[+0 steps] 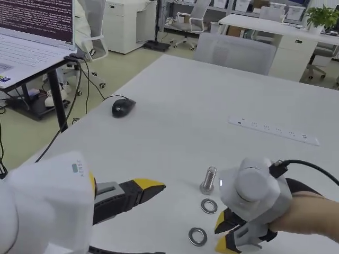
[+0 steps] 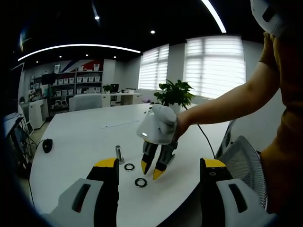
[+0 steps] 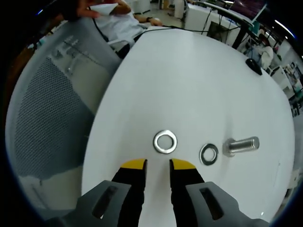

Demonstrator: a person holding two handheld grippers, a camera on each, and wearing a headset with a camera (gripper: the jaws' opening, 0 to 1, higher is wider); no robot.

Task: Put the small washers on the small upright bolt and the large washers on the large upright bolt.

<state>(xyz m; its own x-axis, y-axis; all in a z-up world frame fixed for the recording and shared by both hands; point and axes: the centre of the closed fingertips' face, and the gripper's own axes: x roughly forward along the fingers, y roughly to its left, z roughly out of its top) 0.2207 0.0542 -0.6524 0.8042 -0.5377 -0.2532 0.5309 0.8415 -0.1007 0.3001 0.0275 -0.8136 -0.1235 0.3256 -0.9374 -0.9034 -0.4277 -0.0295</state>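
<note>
Mouse (image 1: 123, 108) and power strip (image 1: 274, 129) lie beyond bolt (image 1: 209, 180).

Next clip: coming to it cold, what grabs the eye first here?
The right tool, jaws slightly apart, hovers just short of one washer lying flat on the white table. A second washer lies between it and the upright bolt, which carries no washer.

White tabletop (image 1: 175, 100): black computer mouse (image 1: 123, 108) near one edge, long white power strip (image 1: 274, 130) well apart; open silver laptop (image 1: 32, 37) on a separate stand.
</note>
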